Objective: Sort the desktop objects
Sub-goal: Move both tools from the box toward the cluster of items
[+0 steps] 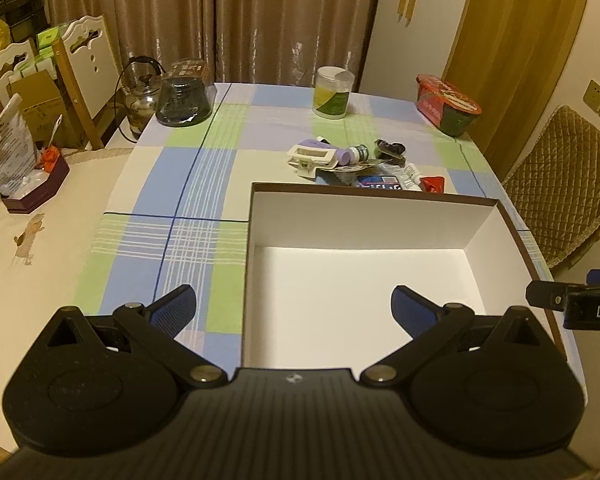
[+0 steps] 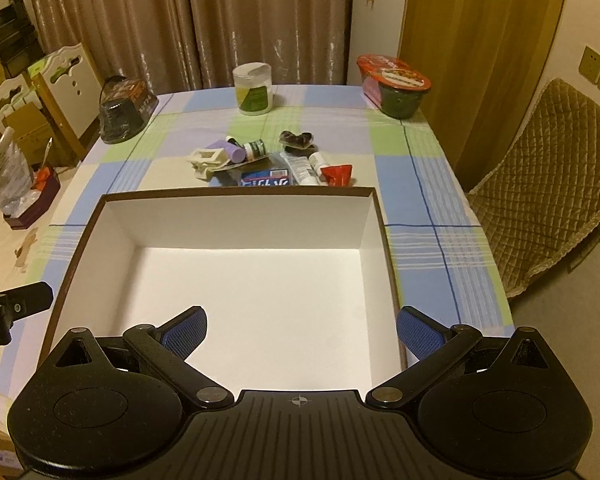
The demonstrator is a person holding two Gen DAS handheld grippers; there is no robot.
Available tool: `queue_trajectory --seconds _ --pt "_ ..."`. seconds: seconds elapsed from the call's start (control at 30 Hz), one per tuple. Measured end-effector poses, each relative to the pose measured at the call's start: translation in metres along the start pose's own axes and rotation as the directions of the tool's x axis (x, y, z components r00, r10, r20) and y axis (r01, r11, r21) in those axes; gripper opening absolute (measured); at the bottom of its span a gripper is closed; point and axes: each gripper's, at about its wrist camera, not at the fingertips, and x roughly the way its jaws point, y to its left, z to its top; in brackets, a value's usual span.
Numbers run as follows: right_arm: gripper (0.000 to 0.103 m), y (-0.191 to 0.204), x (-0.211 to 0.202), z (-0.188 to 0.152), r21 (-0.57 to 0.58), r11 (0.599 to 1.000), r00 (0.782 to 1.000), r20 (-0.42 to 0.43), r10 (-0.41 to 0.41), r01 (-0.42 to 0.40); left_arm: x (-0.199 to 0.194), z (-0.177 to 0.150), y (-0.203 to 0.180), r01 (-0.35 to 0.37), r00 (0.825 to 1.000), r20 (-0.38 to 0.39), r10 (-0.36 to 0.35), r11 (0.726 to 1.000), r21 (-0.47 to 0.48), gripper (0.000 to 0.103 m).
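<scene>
An empty white box with a brown rim [image 1: 256,216] [image 2: 236,194] sits on the checked tablecloth. Just beyond its far wall lies a small pile: a cream hair clip [image 1: 311,156] [image 2: 205,160], a purple-capped bottle [image 1: 352,155] [image 2: 236,151], a white tube [image 1: 412,174] [image 2: 304,168], a red packet [image 1: 434,183] [image 2: 338,174], a blue packet [image 1: 380,182] [image 2: 266,180] and a dark clip [image 1: 390,147] [image 2: 298,139]. My left gripper [image 1: 294,308] hangs open over the box's near left edge. My right gripper [image 2: 302,330] hangs open over the box's near side, with nothing between its fingers.
At the table's far side stand a white jar [image 1: 332,94] [image 2: 254,88], a red-lidded noodle bowl [image 1: 448,106] [image 2: 396,86] and a dark wrapped bowl [image 1: 184,98] [image 2: 124,114]. A quilted chair [image 1: 564,184] [image 2: 540,188] is on the right. A maroon box [image 1: 32,188] holds clutter at left.
</scene>
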Motion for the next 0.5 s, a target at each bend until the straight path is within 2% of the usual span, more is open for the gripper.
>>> queue_trajectory --seconds 0.3,0.43,0.5 --pt "0.103 0.002 -0.004 -0.001 0.016 1.000 1.000 0.015 -0.013 0.013 -0.003 0.001 0.005 0.018 1.000 -0.002 -0.018 1.000 0.009 0.102" --pt "0.103 0.000 -0.010 -0.005 -0.005 0.999 0.997 0.073 0.032 -0.031 -0.003 0.004 0.009 0.036 0.999 0.003 -0.036 0.999 0.024 0.102" --pt "0.103 0.000 -0.015 -0.007 -0.024 0.999 0.994 0.102 0.025 -0.023 -0.002 0.008 0.012 0.050 0.999 0.011 -0.050 0.998 0.030 0.102"
